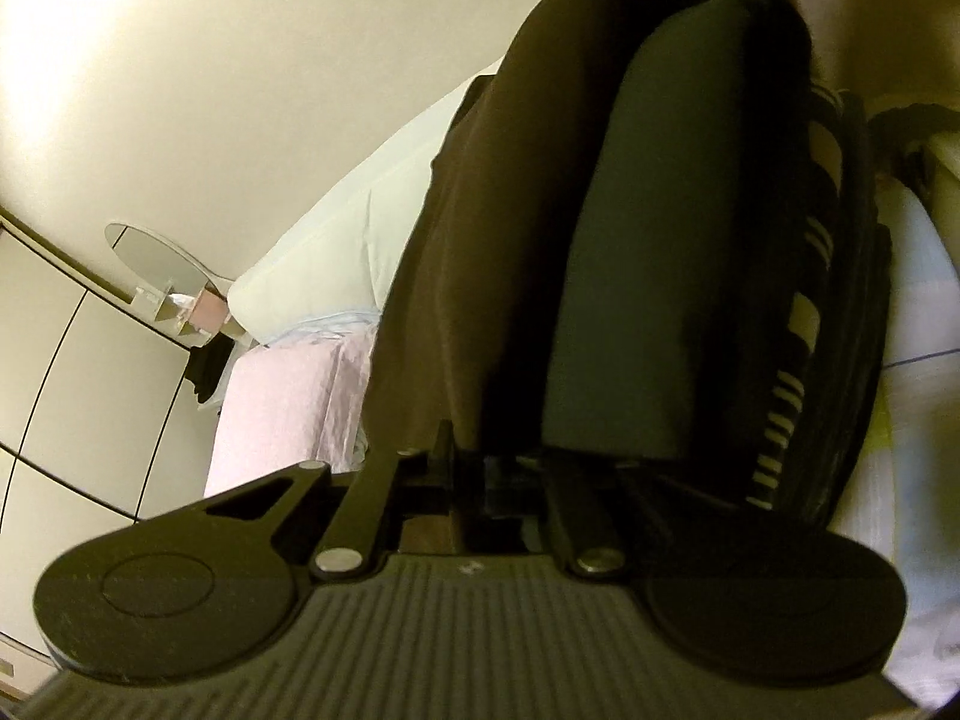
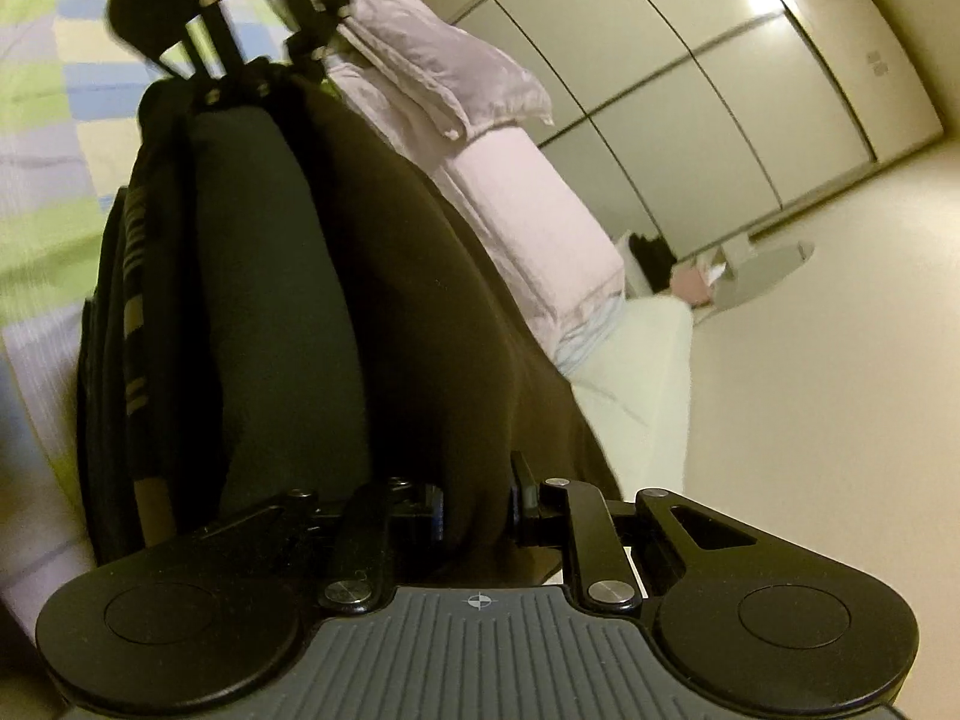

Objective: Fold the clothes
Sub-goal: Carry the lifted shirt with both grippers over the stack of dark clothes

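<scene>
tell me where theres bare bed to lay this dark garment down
Free: the checked sheet on the far side of the dark garment, stretched between the left tool and right tool. Crowded: the head end, with the pink pillow, folded pink bedding and white duvet.

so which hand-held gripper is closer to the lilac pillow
Left. The left hand-held gripper clamps the dark garment right beside the lilac pillow; the right hand-held gripper holds its other end, farther away.

text: none legible | wardrobe door (image 2: 877, 63) mark: too small to read
</scene>
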A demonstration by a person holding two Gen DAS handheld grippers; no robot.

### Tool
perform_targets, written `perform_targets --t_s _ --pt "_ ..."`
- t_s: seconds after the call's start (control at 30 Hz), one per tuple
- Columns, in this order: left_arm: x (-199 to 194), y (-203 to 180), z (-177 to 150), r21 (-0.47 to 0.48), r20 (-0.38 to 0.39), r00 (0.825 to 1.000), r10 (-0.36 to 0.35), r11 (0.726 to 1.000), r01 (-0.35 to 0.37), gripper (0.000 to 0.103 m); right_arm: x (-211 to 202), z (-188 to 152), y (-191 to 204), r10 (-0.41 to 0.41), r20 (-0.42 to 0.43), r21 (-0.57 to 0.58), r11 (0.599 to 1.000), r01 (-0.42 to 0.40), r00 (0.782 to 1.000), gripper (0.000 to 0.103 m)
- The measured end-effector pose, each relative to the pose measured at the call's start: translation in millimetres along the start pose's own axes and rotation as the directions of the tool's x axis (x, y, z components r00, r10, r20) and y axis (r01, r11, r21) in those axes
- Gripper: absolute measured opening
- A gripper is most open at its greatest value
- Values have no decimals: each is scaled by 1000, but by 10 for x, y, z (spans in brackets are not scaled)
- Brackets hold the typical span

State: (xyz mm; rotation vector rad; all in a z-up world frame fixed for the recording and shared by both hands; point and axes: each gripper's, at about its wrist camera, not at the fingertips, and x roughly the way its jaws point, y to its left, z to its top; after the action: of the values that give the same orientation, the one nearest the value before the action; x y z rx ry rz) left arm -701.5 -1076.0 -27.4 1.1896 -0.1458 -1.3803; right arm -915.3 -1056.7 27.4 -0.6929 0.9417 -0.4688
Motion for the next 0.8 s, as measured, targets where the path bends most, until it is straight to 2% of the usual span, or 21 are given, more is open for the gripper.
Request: perform_targets --t_s 0.1,0.2,0.27,0.37,0.43,0.5,0.63,0.73,0.8 --pt "-189 97 120 -10 32 998 56 998 -56 5 -20 159 -52 -14 15 11 1000 14 1000 11" --pt "-591 166 159 -15 84 992 94 996 -93 5 -362 233 -193 -55 51 38 998 53 997 11" --pt "-661 36 156 -23 67 995 69 997 -68 5 -525 236 -169 -55 62 59 997 51 997 11" --pt "-564 -220 65 -41 16 1000 3 999 -2 5 -496 123 148 9 26 51 999 -10 1000 11" --pt "-546 -308 33 -46 13 1000 12 999 -11 4 -392 45 337 25 9 44 999 -26 1000 11" --pt "-543 -315 -1 -67 8 1000 20 998 -19 4 -392 75 311 18 15 79 997 -19 1000 10" --pt "-1063 -319 28 -77 36 997 73 995 -70 4 -475 140 320 2 24 88 996 -4 1000 10" --pt "-1068 -303 -35 -75 21 998 54 996 -52 4 -516 161 404 5 24 75 997 -6 1000 10" --pt "-982 -421 -77 -54 -15 1000 7 999 -8 4 -544 175 460 6 23 66 998 -8 1000 10"
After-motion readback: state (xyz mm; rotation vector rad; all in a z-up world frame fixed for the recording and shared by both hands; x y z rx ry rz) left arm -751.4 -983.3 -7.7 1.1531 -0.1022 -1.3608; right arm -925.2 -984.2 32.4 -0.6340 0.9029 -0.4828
